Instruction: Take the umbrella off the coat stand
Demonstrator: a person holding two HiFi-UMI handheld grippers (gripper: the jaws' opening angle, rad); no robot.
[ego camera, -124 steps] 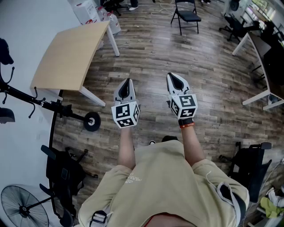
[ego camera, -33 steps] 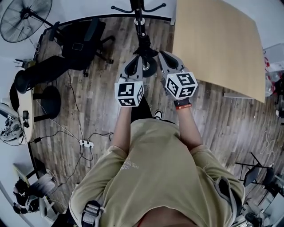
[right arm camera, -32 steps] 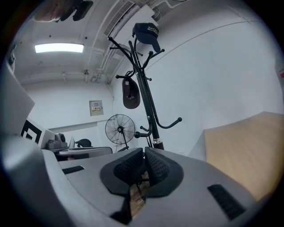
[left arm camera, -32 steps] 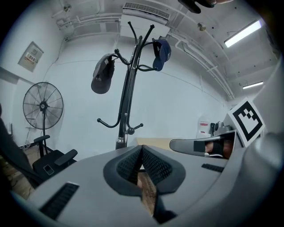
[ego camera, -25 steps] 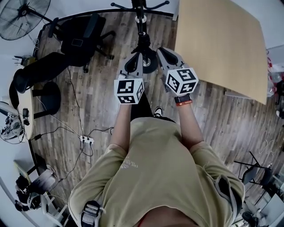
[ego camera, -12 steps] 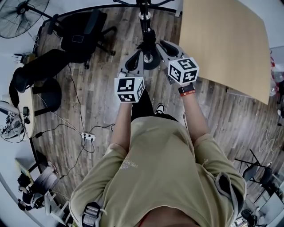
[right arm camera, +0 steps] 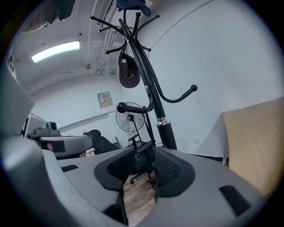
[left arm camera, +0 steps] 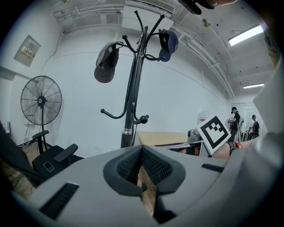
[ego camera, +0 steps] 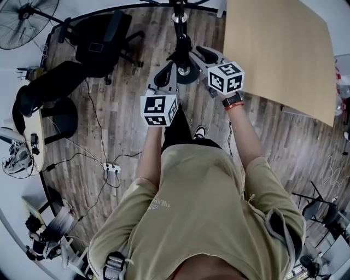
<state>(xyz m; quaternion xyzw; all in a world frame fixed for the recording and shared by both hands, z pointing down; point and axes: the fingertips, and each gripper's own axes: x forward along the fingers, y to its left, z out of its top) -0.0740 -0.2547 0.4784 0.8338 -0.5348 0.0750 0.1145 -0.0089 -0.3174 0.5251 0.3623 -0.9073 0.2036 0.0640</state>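
The black coat stand (ego camera: 179,30) rises just ahead of both grippers, its round base (ego camera: 188,73) on the wooden floor. In the left gripper view the coat stand (left arm camera: 133,93) bears a dark cap (left arm camera: 106,66) and a blue cap (left arm camera: 168,42); a thin dark rod runs beside the pole, and I cannot make out an umbrella apart from it. My left gripper (ego camera: 170,65) (left arm camera: 142,150) is shut and empty, left of the base. My right gripper (ego camera: 198,53) (right arm camera: 141,159) is right of the pole (right arm camera: 148,84), jaws opening with nothing between them.
A light wooden table (ego camera: 279,49) stands close on the right of the stand. A black office chair (ego camera: 101,41) and a floor fan (ego camera: 22,11) are to the left. A power strip with cables (ego camera: 112,167) lies on the floor. People stand far back (left arm camera: 233,119).
Both grippers have come closer to the coat stand, the right one moving further up the picture beside the pole. The right jaws have parted; the left stays shut.
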